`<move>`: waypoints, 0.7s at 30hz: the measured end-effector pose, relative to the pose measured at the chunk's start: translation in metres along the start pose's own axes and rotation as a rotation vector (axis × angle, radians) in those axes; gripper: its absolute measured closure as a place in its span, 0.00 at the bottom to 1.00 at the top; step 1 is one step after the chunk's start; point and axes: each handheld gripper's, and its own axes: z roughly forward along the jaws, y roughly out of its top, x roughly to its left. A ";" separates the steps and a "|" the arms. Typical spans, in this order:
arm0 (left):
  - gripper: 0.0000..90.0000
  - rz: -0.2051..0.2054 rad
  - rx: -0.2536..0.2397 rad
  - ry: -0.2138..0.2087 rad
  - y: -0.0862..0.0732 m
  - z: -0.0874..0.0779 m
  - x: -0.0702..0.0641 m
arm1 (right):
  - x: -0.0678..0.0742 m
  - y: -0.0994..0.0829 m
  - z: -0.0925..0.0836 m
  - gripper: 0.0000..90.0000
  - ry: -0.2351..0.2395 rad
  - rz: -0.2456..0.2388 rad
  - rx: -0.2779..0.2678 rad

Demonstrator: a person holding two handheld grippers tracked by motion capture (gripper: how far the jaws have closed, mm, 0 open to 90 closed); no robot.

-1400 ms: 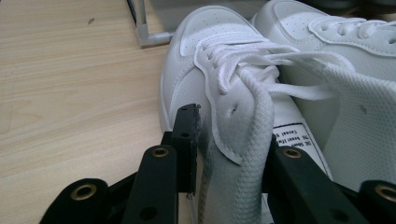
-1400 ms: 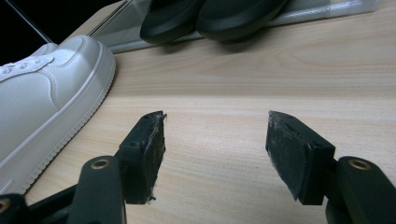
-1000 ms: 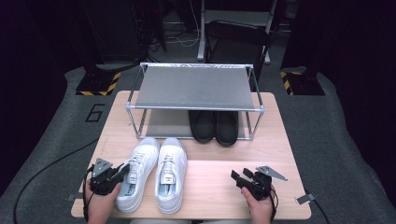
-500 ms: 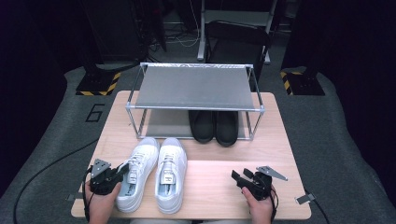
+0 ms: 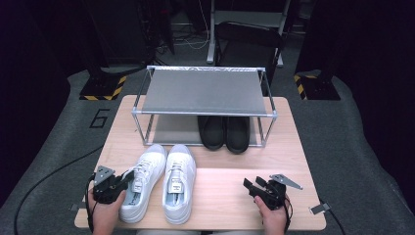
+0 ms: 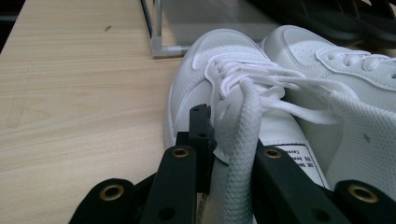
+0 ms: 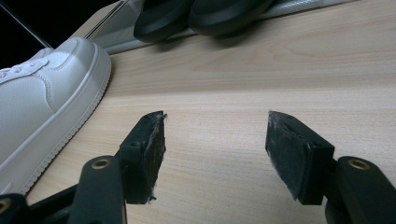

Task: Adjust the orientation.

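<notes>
Sneaker [image 5: 142, 183]: white low-top, the left one of a pair, sitting on the near-left part of the worktop [image 5: 230, 196] with its toe aimed at the rack; its twin [image 5: 177, 182] is just beside it, sides about touching.
Left gripper [image 5: 126, 177]: fingers pinched down on the sneaker's collar edge next to the tongue, with a fat white lace [image 6: 240, 154] caught in between. They've just been closing those last bits, and now they look properly clamped.
Right gripper [image 7: 215, 154]: fingers wide apart, nothing in them, parked low over bare wood, well apart from the shoes.
Weight: looks light to me, foam sole and thin upper, easy one-hander I'd guess.
Feel: sole stiff-ish, upper soft, so that collar will probably fold and the shoe will dangle toe-down if lifted from there.
Slip risk: smooth leather-look sides seem slippery, and the lace could slide through the pinch, so I wouldn't trust it alone.
Better hold: collar or heel rim, fabric-lined and thin enough to bite. Midfoot looks too wide.
Rack [image 5: 205, 90]: metal shelf at the back, black pair [image 5: 224, 132] underneath on the right, open space beside them on the left.
Fragile: nah, just scuffable.
</notes>
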 end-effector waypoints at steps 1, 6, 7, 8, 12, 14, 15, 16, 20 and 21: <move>0.92 0.002 0.000 0.001 0.001 -0.001 0.000 | 0.000 0.000 0.000 0.42 0.000 0.000 0.000; 0.92 -0.001 -0.001 0.003 0.003 -0.004 0.001 | -0.001 0.000 -0.001 0.42 -0.001 0.001 0.004; 0.92 0.000 0.001 0.004 0.004 -0.004 0.002 | -0.001 0.000 -0.001 0.42 -0.001 0.004 0.004; 0.92 0.001 0.008 0.005 0.004 -0.004 0.002 | -0.001 0.000 -0.001 0.42 -0.001 0.004 0.004; 0.92 0.000 0.028 0.002 0.003 -0.003 0.004 | -0.002 0.000 -0.001 0.42 0.000 -0.004 -0.002; 0.91 0.004 0.046 -0.004 0.004 -0.003 0.005 | -0.002 0.000 -0.001 0.42 -0.003 0.004 -0.002; 0.91 0.009 0.056 -0.004 0.004 -0.002 0.005 | -0.003 0.000 0.000 0.42 0.001 -0.005 -0.009; 0.91 0.015 0.073 -0.005 0.005 -0.003 0.005 | -0.002 0.000 0.000 0.42 0.000 -0.002 -0.006; 0.90 0.040 0.104 -0.002 0.005 -0.004 0.003 | -0.002 0.000 0.000 0.42 0.001 -0.001 -0.009; 0.89 0.048 0.112 -0.001 0.005 -0.004 0.003 | -0.003 0.000 0.000 0.42 0.001 -0.004 -0.010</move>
